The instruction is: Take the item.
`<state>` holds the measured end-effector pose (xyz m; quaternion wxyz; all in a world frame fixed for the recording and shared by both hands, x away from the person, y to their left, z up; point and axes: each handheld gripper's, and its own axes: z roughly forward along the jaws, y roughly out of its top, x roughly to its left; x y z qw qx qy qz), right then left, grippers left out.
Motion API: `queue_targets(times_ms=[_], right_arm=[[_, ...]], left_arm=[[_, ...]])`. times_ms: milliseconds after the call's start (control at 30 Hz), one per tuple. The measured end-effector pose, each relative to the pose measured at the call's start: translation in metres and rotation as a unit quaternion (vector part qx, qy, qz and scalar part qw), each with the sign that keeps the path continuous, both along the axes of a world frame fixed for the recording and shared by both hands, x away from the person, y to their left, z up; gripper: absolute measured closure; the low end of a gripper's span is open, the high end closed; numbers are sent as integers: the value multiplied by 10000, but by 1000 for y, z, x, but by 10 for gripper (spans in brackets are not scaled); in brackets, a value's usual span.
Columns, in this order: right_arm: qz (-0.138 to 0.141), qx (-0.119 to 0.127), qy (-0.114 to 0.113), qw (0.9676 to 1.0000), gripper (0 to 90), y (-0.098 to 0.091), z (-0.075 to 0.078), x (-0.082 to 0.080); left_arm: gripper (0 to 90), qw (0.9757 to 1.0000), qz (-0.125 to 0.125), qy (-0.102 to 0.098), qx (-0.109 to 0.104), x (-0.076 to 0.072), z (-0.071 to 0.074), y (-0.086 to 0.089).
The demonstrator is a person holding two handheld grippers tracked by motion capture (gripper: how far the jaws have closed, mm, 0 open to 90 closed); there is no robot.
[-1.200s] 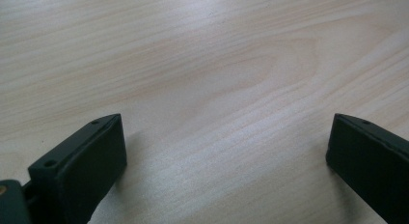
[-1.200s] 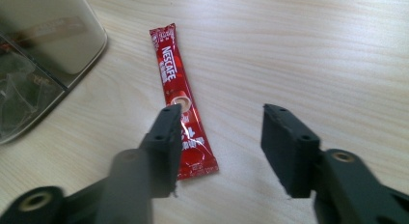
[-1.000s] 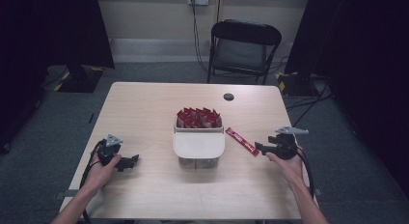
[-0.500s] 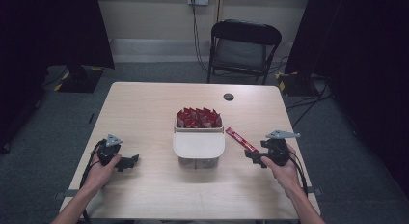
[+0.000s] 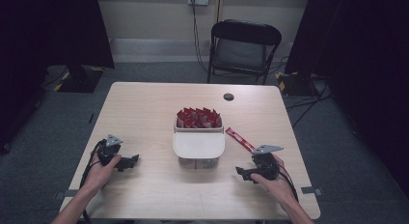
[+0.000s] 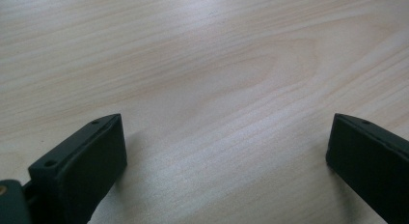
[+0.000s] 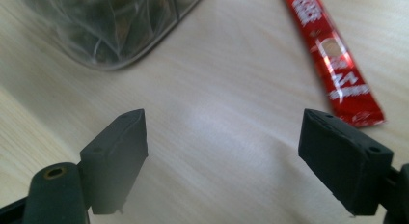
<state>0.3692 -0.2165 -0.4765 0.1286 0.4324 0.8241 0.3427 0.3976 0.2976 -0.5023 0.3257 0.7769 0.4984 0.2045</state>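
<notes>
Looks like the job here is getting that loose red sachet (image 5: 239, 139) into the container (image 5: 198, 146) with the rest of the red packets (image 5: 198, 117); it's lying flat on the counter (image 5: 144, 113), just to the right of the container and angled away from it. The right gripper (image 7: 222, 161) sits low over the wood, jaws spread wide with nothing between them — they've just been opening and easing back a touch; in the right gripper view the sachet's near end is just past the right-hand jaw, off to one side. The left gripper (image 6: 222, 151) is also wide open and empty, over bare counter at the left.

To do this well, I'd swing the right gripper so the sachet's narrow width sits square between the jaws; come down flat, pinch near the end — it's thin and slippery, so it could easily skate away.
</notes>
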Motion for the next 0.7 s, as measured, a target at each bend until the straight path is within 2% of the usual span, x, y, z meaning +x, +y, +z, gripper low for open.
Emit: queue_targets(times_ms=[67, 200, 233, 300, 433, 700], right_arm=[[-8, -98, 55, 9999, 180, 3, -3, -1], [-52, -242, 9, 9997, 180, 8, -7, -1], [-98, -348, 15, 9993, 181, 10, -9, -1], [-125, -440, -70, 9989, 180, 11, -12, -3], [-246, -363, -267, 9987, 123, 12, -17, -5], [-241, -190, -523, 9982, 78, 10, -24, -6]], left_arm=[[0, 10000, 0, -2, 1, 0, 0, 0], [0, 10000, 9, -9, 4, 0, 0, 0], [0, 10000, 9, -9, 3, 0, 0, 0], [0, 10000, 10, -8, 3, 0, 0, 0], [0, 10000, 4, -11, 7, 0, 0, 0], [0, 10000, 1, -9, 7, 0, 0, 0]])
